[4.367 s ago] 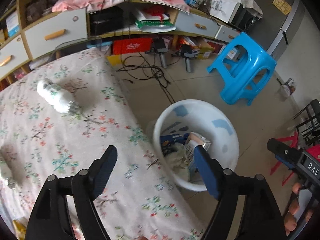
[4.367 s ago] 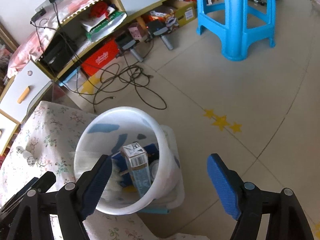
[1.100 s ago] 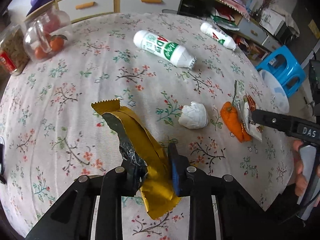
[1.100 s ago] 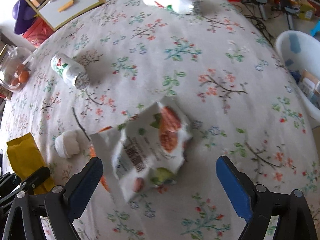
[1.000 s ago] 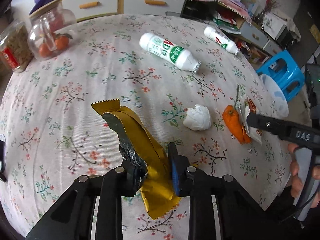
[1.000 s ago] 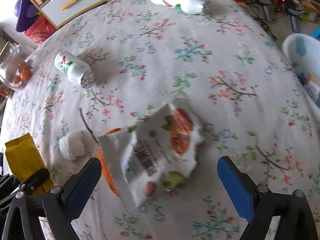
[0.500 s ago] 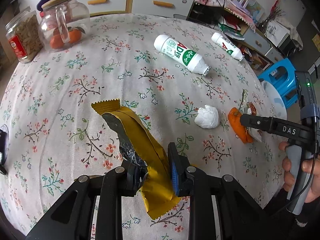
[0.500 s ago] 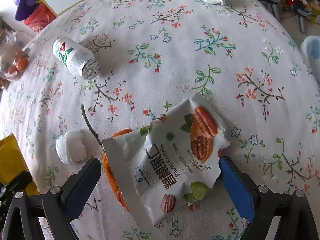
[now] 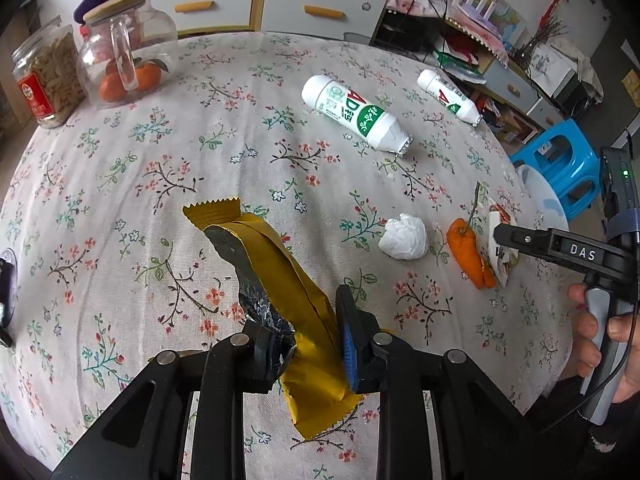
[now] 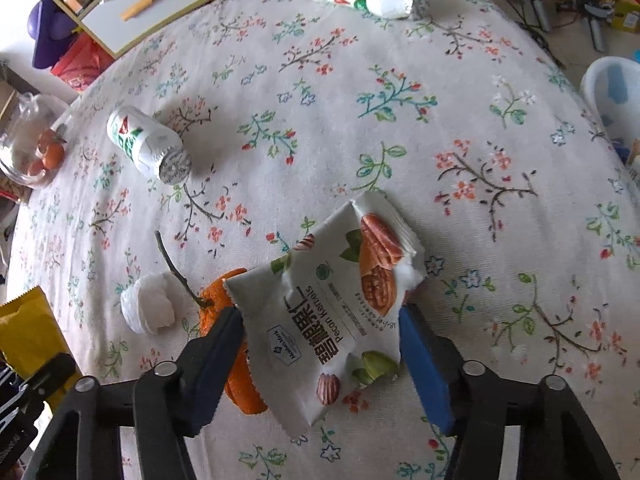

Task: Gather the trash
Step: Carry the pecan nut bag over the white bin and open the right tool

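The left gripper point(image 9: 308, 340) is clamped on a yellow wrapper point(image 9: 280, 280), whose torn, foil-lined upper part rises ahead of the fingers while its lower end hangs below them, above the floral cloth of the table point(image 9: 120, 200). Ahead of this gripper and to its right lie a crumpled white tissue point(image 9: 403, 236), an orange peel point(image 9: 470, 252) with a thin stem, and, just past the peel, the edge of a white pecan packet point(image 9: 500, 248). Farther ahead lie two white bottles on their sides, a large bottle point(image 9: 354, 114) and a small bottle point(image 9: 448, 96) beyond it to the right. Far ahead to the left stand a glass jar of oranges point(image 9: 128, 64) and a jar of seeds point(image 9: 46, 76). A hand point(image 9: 600, 344) at the right edge grips the handle of the other tool.

The right gripper point(image 10: 320, 328) is lowered over the pecan packet point(image 10: 340, 300), and its jaws are closing with the packet between them; the blue right pad sits at the packet's edge and the left one at its opposite corner, but a firm pinch cannot be confirmed. The packet lies partly on top of the orange peel point(image 10: 216, 304), just left of which is the tissue point(image 10: 146, 308). A white bin point(image 10: 612, 92) shows past the table's edge, far to the right.
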